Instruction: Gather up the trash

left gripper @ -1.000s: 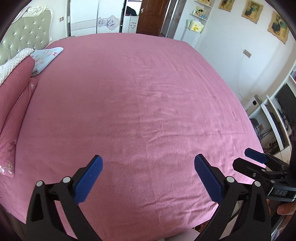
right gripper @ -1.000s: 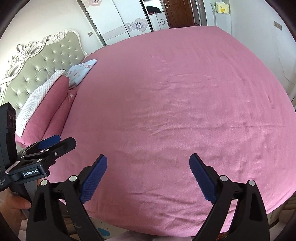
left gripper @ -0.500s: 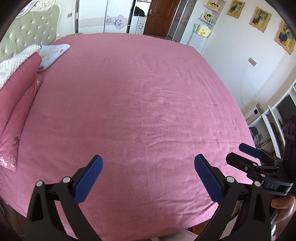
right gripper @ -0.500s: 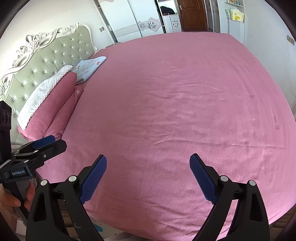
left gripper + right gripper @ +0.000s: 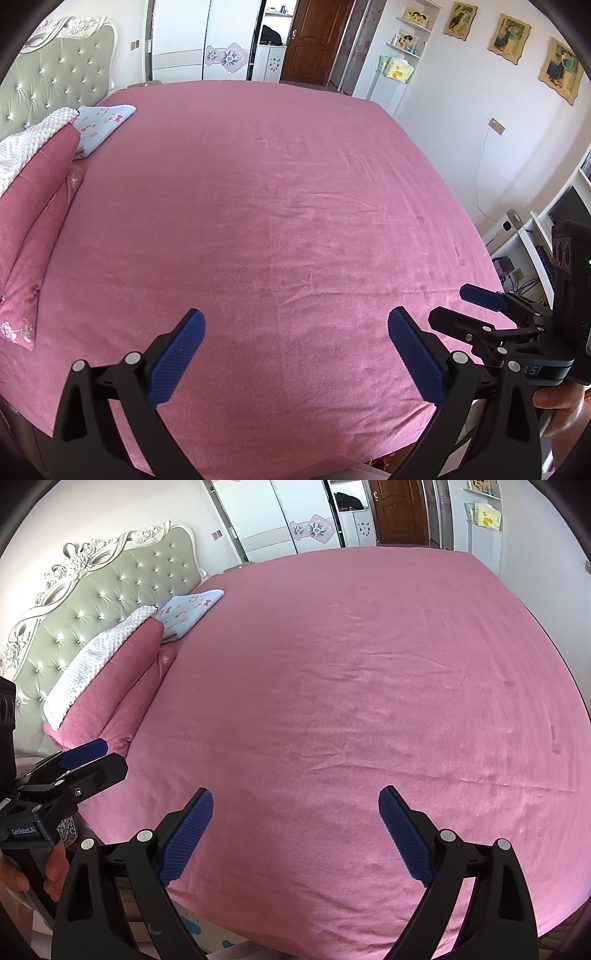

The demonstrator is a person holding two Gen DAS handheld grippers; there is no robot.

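The left gripper (image 5: 295,354) and the right gripper (image 5: 295,830) both hang with fingers spread wide and nothing between them. Ahead of the fingertips lies only the pink bedspread (image 5: 280,221), wrinkled but bare; beyond and to the left are pillows (image 5: 110,686). No trash shows in either view, so collecting looks either unstarted or finished here.
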